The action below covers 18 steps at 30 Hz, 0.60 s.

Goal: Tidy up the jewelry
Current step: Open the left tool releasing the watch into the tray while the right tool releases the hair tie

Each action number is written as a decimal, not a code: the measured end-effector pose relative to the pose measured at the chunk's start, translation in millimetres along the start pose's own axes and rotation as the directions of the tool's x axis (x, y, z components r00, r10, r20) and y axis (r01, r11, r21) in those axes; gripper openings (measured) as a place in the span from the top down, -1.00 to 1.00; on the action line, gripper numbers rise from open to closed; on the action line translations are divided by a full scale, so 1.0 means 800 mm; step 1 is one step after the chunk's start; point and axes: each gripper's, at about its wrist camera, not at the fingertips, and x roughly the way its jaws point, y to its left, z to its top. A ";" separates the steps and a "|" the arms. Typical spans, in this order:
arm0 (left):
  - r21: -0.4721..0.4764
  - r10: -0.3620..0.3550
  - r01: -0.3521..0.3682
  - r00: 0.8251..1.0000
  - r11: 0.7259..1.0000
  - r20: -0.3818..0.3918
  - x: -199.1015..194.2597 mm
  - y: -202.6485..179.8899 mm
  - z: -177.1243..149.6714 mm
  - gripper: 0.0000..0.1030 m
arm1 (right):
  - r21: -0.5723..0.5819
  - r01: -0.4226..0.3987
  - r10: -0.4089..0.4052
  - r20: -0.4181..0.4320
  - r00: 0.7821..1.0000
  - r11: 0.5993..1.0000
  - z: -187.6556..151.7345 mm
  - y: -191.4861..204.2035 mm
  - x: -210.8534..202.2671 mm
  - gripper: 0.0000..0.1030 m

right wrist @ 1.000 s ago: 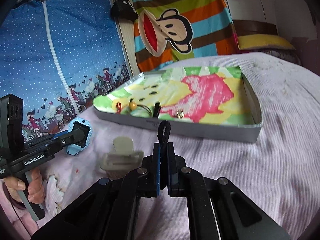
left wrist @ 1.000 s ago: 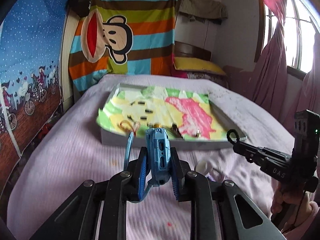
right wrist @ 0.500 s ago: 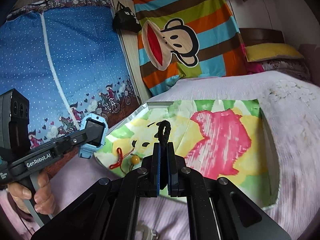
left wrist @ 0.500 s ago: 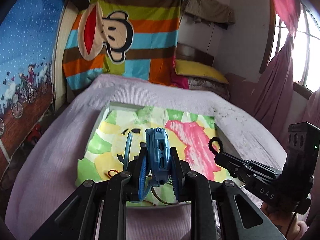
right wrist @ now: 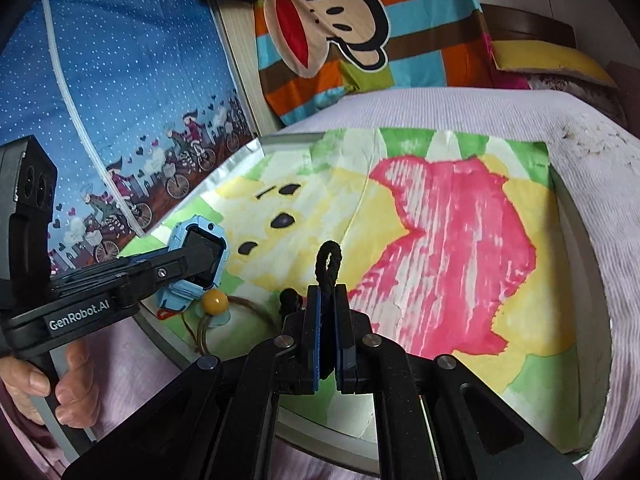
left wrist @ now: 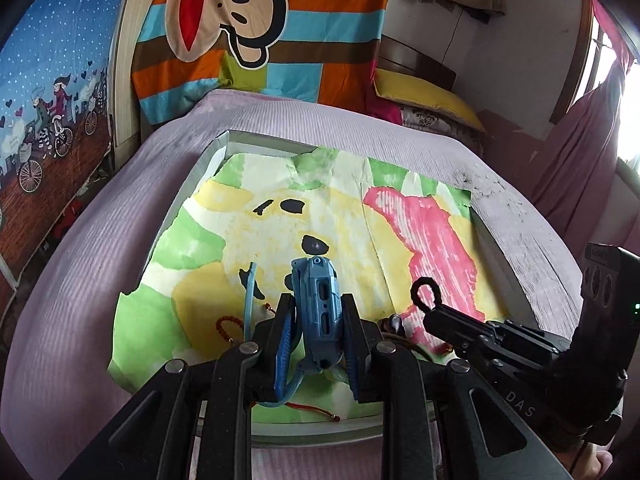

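Note:
My left gripper point(left wrist: 318, 320) is shut on a blue child's watch point(left wrist: 318, 304), held above the near left part of a shallow grey tray point(left wrist: 208, 156) lined with a green, yellow and pink painted sheet point(left wrist: 436, 240). The watch also shows in the right wrist view point(right wrist: 198, 248). My right gripper point(right wrist: 329, 308) is shut on a black cord loop point(right wrist: 329, 264), held over the tray's near middle; the loop also shows in the left wrist view point(left wrist: 426, 294). A red bead bracelet point(left wrist: 228, 326) and a brown cord with an amber bead point(right wrist: 215, 302) lie in the tray's near left corner.
The tray sits on a bed with a lilac ribbed cover point(left wrist: 80, 272). A striped monkey blanket point(left wrist: 256, 32) hangs behind, a blue curtain point(right wrist: 100, 80) on the left, yellow pillows point(left wrist: 424, 96) and a pink curtain point(left wrist: 580, 152) on the right.
Both grippers have moved forward from in front of the tray to over it, each still holding its item. The jewelry in the tray's near corner now lies just below them.

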 end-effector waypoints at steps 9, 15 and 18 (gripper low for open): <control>-0.028 -0.022 0.023 0.998 0.999 0.050 -0.014 0.002 -0.002 0.09 | 0.017 0.018 -0.017 -0.022 1.000 1.000 -0.006 -0.007 0.007 0.87; -0.009 -0.009 0.010 0.993 1.000 0.116 -0.037 -0.001 -0.007 -0.11 | 0.020 0.032 -0.033 0.056 0.998 0.999 -0.011 -0.011 -0.022 0.37; 0.004 0.007 -0.008 0.986 1.000 0.166 -0.053 -0.004 -0.013 -0.30 | 0.021 0.051 -0.054 0.115 0.992 0.998 -0.014 -0.011 -0.043 0.26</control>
